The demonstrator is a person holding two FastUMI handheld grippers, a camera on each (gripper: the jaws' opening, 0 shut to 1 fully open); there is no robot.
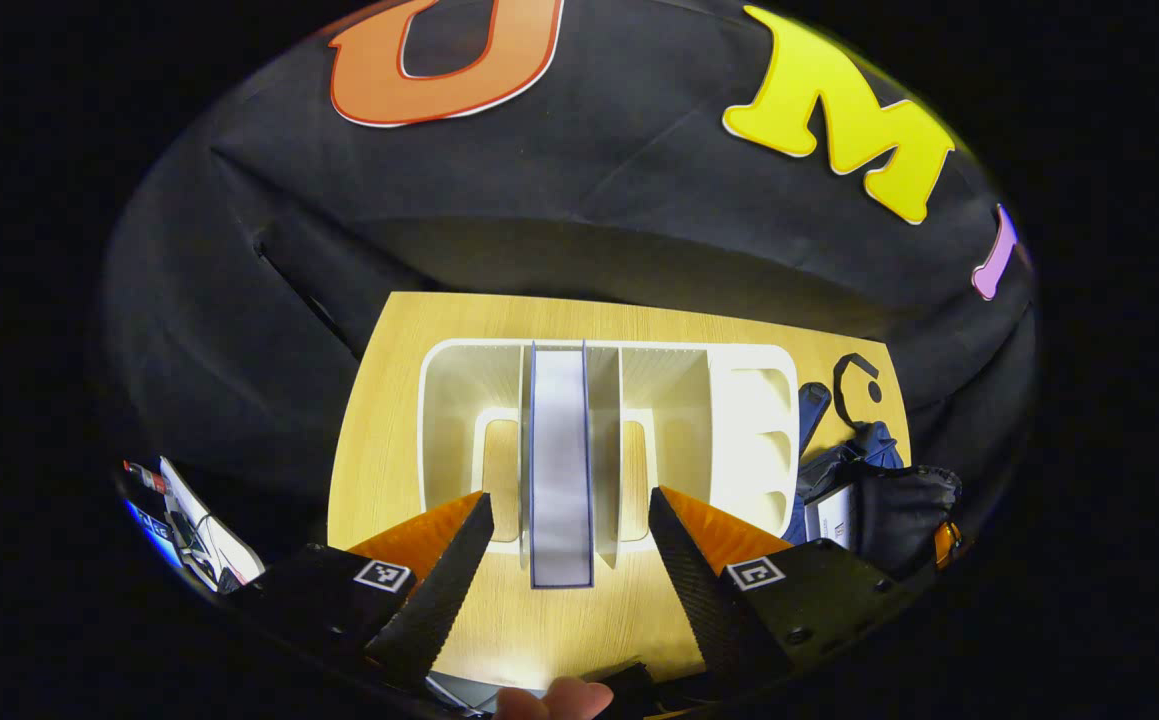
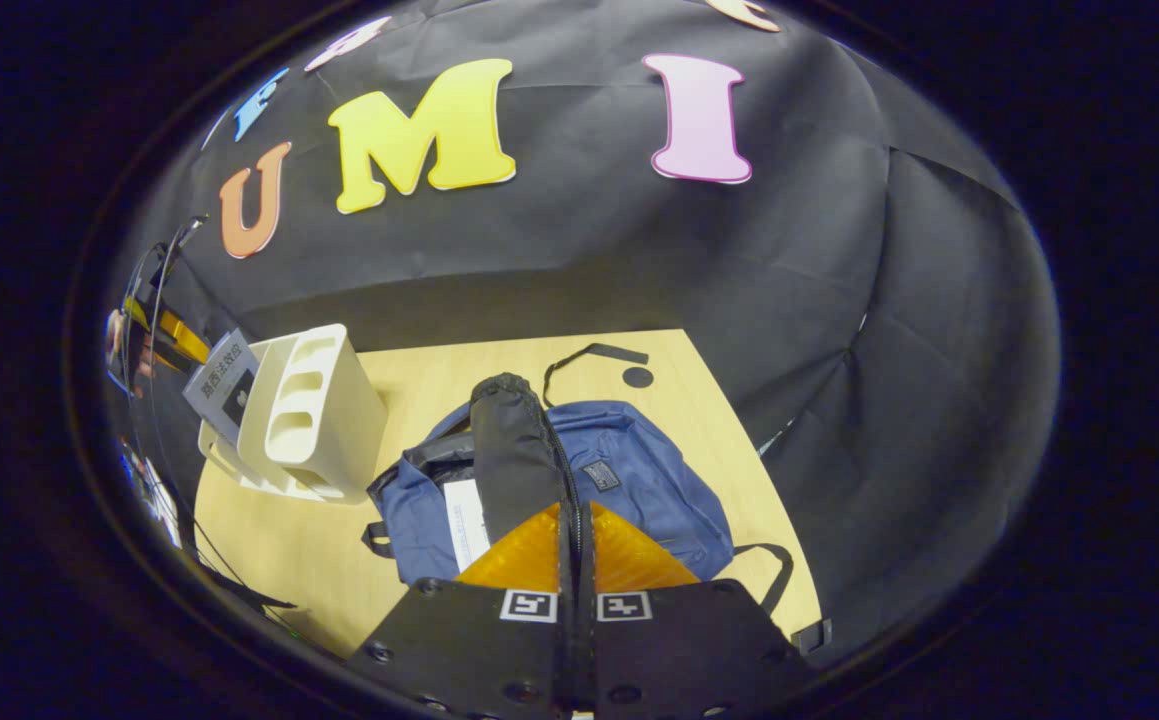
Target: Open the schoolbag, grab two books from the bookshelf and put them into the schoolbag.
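The schoolbag (image 2: 629,480) lies on the wooden table (image 2: 279,550) beside the white bookshelf (image 2: 314,415), its black flap (image 2: 509,450) pinched between our right gripper's (image 2: 576,540) closed fingers, a book (image 2: 466,520) inside. Our left gripper (image 1: 569,560) is spread wide, facing a book (image 1: 559,460) upright in the bookshelf (image 1: 754,430).

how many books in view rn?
2. One book stands upright in the rack, between the open left gripper's fingers. One white book sits in the open bag. More may be hidden inside the bag.
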